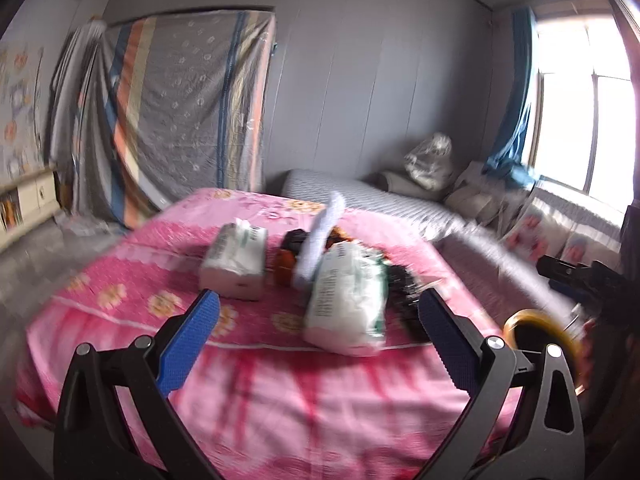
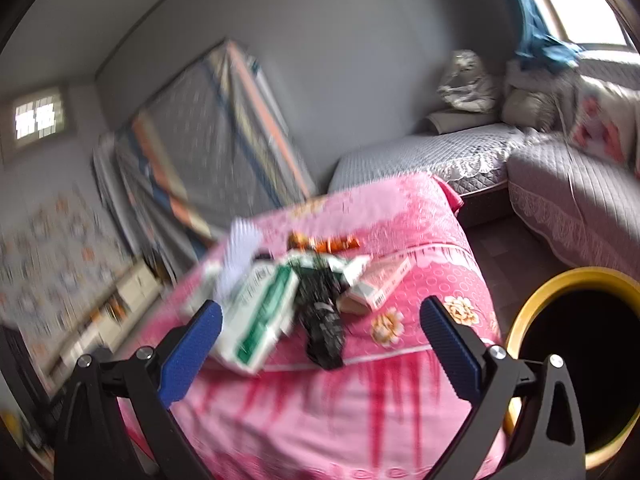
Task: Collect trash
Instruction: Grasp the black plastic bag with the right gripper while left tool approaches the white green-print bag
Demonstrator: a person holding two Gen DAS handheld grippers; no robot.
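Pink-covered surface (image 1: pixel 120 280) fills your view; both frames blurred. Yellow-rimmed bin (image 2: pixel 524 320) stands just beside its right edge, mouth open. Trash lies heaped mid-surface: white-green pack (image 1: pixel 346 300), tissue pack (image 1: pixel 236 264), black wrapper (image 2: pixel 324 328), pink box (image 2: pixel 384 280), orange wrappers (image 2: pixel 324 244). Your left gripper (image 1: pixel 318 336) hovers before the white-green pack, fingers apart, empty. Your right gripper (image 2: pixel 320 344) faces the black wrapper, fingers apart, empty. Step looks like approach, nothing picked yet. Next, likely: close on the nearest piece, lift, swing right, release over the bin.
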